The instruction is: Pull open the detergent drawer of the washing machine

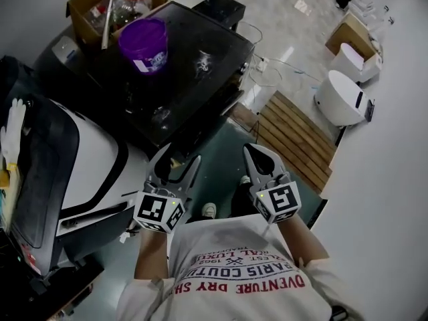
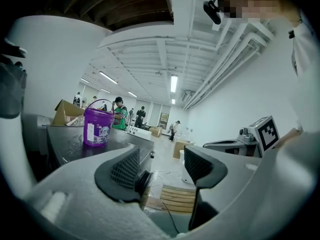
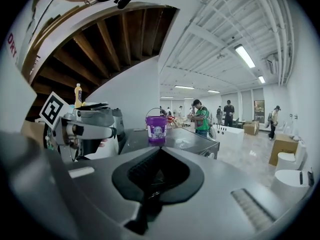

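The washing machine (image 1: 194,79) is a black-topped box ahead of me, with a purple bucket (image 1: 144,43) standing on its lid. Its front face falls away toward me at a steep angle, and I cannot make out the detergent drawer. My left gripper (image 1: 179,156) hovers short of the machine's near corner, jaws open with nothing between them. My right gripper (image 1: 254,151) floats beside it over the floor, jaws shut and empty. The left gripper view shows the open left gripper (image 2: 162,166), the machine's top (image 2: 70,144) and the bucket (image 2: 96,127). In the right gripper view the right gripper (image 3: 159,171) has its pads together.
A white and black appliance (image 1: 87,166) stands at the left with a white glove (image 1: 13,129) on it. A cardboard box (image 1: 90,9) sits behind the machine. A wooden pallet (image 1: 294,136) and white toilets (image 1: 341,95) lie to the right. Several people (image 3: 202,116) stand far off.
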`<state>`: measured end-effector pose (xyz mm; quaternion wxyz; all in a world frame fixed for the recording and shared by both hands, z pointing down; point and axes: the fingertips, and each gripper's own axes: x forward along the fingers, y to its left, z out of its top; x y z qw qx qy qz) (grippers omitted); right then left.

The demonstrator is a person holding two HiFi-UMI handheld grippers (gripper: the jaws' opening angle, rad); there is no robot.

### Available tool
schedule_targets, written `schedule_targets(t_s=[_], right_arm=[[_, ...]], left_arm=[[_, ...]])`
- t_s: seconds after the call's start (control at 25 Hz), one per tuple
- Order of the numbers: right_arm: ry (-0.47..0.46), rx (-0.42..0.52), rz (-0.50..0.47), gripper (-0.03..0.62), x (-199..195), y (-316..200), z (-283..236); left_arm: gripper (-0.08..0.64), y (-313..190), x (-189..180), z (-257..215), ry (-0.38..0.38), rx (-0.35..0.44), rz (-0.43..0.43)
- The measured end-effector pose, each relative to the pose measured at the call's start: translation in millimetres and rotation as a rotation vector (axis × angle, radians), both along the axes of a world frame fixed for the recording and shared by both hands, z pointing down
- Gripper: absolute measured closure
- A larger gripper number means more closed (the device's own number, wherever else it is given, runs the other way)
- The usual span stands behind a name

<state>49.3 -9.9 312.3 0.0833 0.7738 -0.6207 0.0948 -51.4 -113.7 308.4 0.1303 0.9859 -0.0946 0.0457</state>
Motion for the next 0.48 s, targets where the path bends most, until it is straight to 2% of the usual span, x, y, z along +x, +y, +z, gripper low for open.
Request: schedule_targets(t_s=[0.2,0.36,0.48], right_arm=[[-0.025,0.024,-0.076,0.591,35,-30,0],[-0.011,0.01,-0.211,0.591,60,-55,7],[0.013,-0.012,-0.322,0.591,77,-65,12]], left_arm=[[0.281,-19,15,5,-0.023,0.003,-0.102],[0.281,-28,33,16,-0.046,-0.029,-0.222],[0.282,-30,54,27,-0.042,-0.095,-0.308]])
